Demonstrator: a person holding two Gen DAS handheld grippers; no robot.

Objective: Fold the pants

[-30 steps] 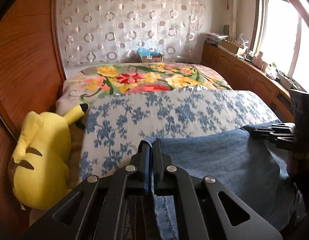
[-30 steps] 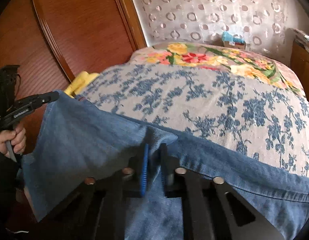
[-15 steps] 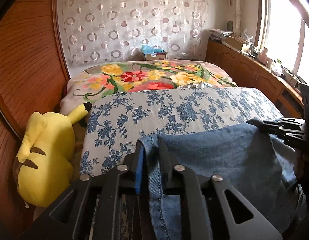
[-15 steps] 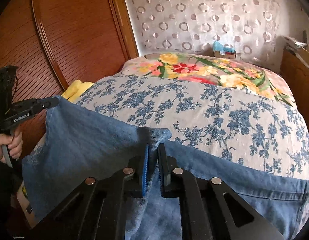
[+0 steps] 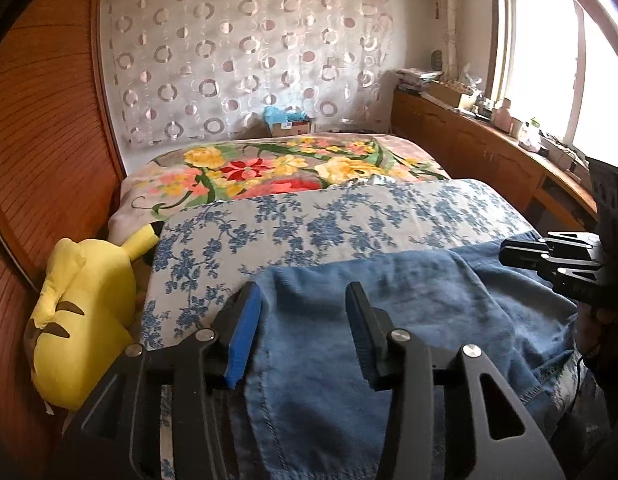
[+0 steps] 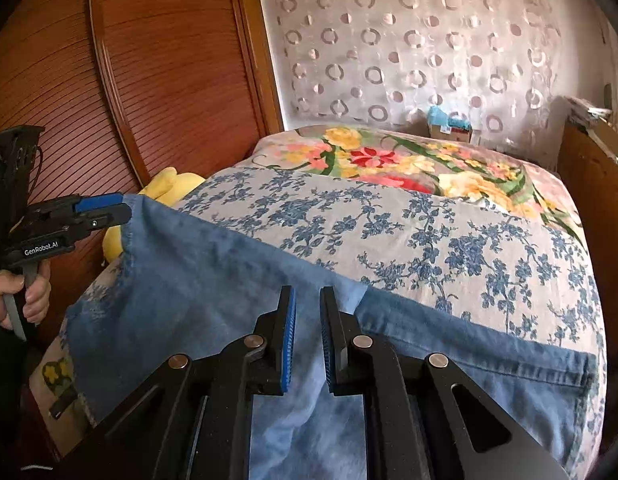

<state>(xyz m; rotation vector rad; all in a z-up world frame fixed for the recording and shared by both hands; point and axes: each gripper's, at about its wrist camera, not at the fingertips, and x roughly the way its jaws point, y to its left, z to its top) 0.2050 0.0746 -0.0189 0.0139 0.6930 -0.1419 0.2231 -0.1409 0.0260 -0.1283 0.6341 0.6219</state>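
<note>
Left wrist view: blue pants (image 5: 381, 320) spread across the near end of the floral bed (image 5: 349, 216).
Yellow plush (image 5: 85, 320) leftmost; left gripper (image 5: 305, 332) gapes wide, empty, over denim; right gripper (image 6: 307, 336) slightly parted, gripping nothing.

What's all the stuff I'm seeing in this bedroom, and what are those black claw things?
Jeans: one pair, blue denim, spread on the near end of the bed.
Blue-flowered sheet: one, white and blue, under the jeans.
Floral blanket: one, yellow, red and green, on the far half of the bed.
Plush toy: one, yellow, beside the bed against the wooden wall.
Cardboard box: one, brown with blue on top, behind the bed.
Curtain: one, pale with circles, on the back wall.
Left gripper: black, blue pads, open above the jeans.
Right gripper: black, blue pads, open above the jeans.
</note>
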